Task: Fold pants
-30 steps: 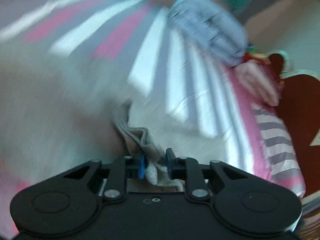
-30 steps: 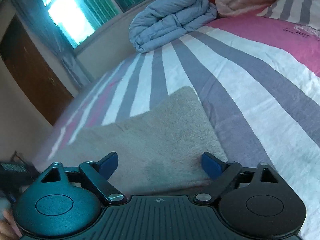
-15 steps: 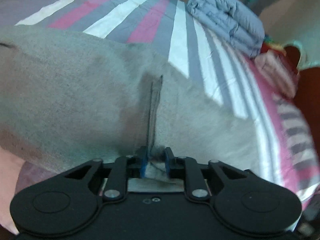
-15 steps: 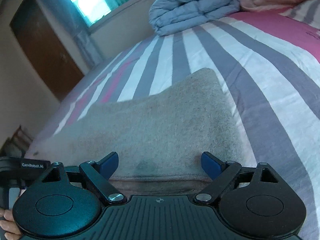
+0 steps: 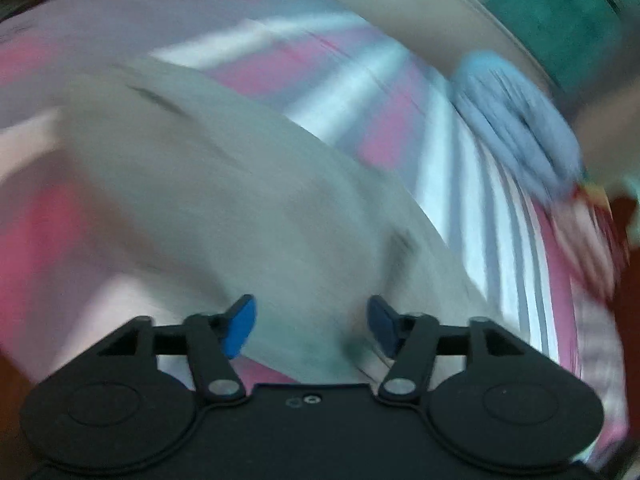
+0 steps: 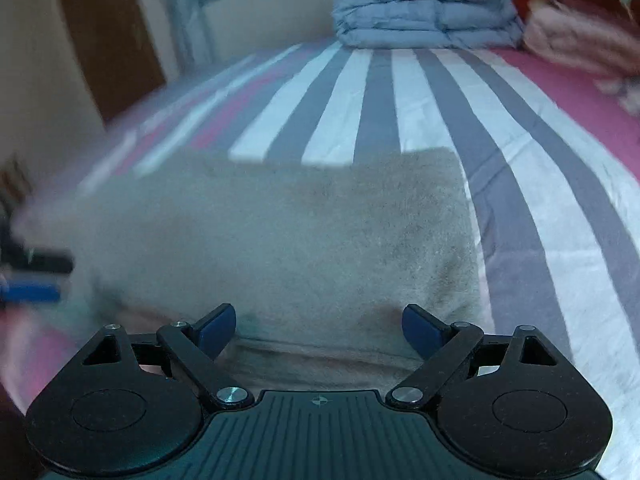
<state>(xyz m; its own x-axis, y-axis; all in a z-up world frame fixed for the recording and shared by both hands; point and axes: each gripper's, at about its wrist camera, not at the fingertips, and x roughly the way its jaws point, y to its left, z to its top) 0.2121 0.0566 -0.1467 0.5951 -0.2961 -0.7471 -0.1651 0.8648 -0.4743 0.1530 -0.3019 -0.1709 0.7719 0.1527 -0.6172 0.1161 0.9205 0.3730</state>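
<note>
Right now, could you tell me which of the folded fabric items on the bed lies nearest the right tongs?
The beige pants, spread directly before the right tongs; the blue duvet and pink blanket sit at the far end.

Beige pants (striped bedsheet)

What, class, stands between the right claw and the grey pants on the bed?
Nothing visible. The right claw hangs open directly over the near edge of the grey pants, which lie folded on the striped bedsheet. The folded blue duvet sits far behind.
</note>
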